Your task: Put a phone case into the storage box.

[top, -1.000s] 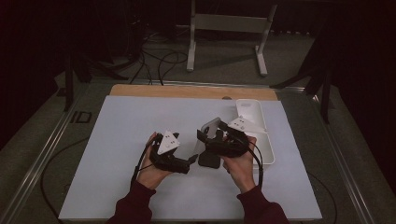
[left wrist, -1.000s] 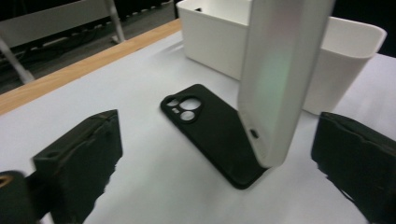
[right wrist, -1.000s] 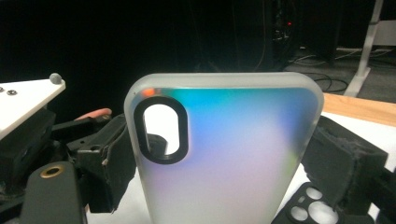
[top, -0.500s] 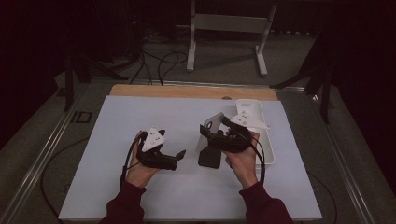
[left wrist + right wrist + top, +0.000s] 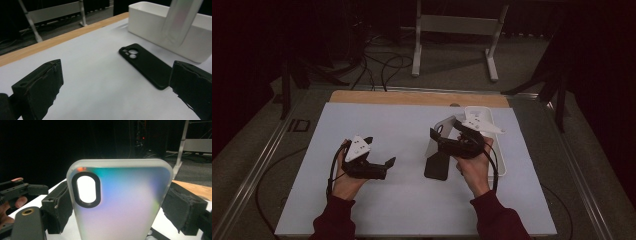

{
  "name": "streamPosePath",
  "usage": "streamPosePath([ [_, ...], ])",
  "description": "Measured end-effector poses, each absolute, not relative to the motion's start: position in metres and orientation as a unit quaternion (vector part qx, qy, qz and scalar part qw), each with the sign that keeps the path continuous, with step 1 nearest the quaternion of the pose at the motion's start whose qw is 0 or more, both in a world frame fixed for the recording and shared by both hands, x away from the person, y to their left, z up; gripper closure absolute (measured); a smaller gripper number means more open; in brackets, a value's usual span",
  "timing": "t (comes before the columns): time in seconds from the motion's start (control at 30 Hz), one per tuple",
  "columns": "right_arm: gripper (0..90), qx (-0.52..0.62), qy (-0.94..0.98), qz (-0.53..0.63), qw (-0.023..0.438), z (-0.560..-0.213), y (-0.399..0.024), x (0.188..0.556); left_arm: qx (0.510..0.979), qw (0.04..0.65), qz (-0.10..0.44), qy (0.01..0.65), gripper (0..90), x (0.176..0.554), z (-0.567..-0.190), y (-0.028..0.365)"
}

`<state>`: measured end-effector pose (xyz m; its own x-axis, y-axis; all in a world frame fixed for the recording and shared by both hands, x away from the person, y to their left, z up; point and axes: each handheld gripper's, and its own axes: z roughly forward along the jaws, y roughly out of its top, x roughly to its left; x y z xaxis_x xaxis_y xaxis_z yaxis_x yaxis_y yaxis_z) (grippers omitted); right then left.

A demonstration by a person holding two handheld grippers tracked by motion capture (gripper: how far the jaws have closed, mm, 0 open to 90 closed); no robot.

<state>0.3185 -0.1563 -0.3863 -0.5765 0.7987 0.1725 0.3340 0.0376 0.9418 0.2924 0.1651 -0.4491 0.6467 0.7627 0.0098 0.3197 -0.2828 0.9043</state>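
Right now my right gripper point(image 5: 443, 141) pinches frosted clear phone case point(image 5: 120, 202) by its sides, held upright, centre right of high view, above table. Camera cutout sits upper left of case in right gripper view. Black phone case point(image 5: 146, 65) lies flat on white mat point(image 5: 402, 130), lower centre, just beside white bin point(image 5: 160, 22). My left gripper point(image 5: 379, 167) at lower left, jaws spread, holding nothing.
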Motion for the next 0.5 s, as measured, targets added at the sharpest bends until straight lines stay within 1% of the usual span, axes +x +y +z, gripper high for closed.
streamPosePath([
  [0.13,16.8,0.412,0.688,0.558,0.212,-0.385,-0.159,0.320,0.764,0.484,0.232,0.358,0.0,0.291,-0.452,0.174],
  [0.17,16.8,0.414,0.687,0.558,0.213,-0.385,-0.160,0.321,0.761,0.488,0.234,0.358,0.0,0.288,-0.455,0.181],
  [0.33,16.8,0.418,0.684,0.556,0.219,-0.383,-0.164,0.323,0.759,0.494,0.239,0.350,0.0,0.280,-0.459,0.193],
  [0.5,16.8,0.423,0.681,0.553,0.227,-0.380,-0.169,0.327,0.746,0.499,0.252,0.362,0.0,0.267,-0.468,0.212],
])
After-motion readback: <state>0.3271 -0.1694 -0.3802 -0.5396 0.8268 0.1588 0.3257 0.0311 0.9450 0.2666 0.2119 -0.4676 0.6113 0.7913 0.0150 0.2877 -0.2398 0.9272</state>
